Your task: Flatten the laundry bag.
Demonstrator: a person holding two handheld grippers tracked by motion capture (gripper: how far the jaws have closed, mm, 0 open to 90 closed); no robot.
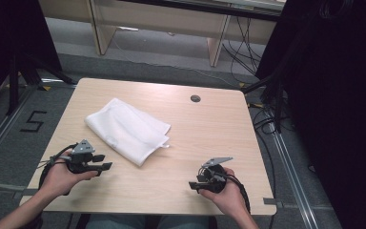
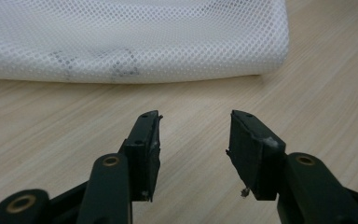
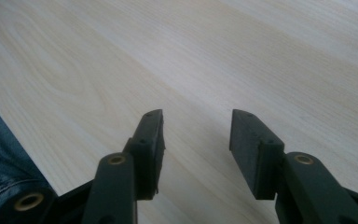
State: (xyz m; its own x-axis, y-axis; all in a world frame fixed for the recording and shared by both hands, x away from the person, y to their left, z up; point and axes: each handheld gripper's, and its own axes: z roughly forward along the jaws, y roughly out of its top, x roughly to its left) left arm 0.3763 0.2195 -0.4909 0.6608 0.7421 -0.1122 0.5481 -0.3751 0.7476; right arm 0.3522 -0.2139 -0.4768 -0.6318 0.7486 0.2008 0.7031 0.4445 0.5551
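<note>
White mesh cloth [image 2: 121, 42] cut off above

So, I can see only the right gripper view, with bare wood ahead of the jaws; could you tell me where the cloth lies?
Observer: The white mesh cloth lies folded on the table, left of centre in the high view.
Operator: Thank you. Is the left gripper near it?
Observer: Yes, the left gripper points at the cloth's near edge, apart from it, jaws open and empty.
Operator: And where is my right gripper from above?
Observer: The right gripper sits near the table's front edge, well to the right of the cloth, jaws open.
</note>
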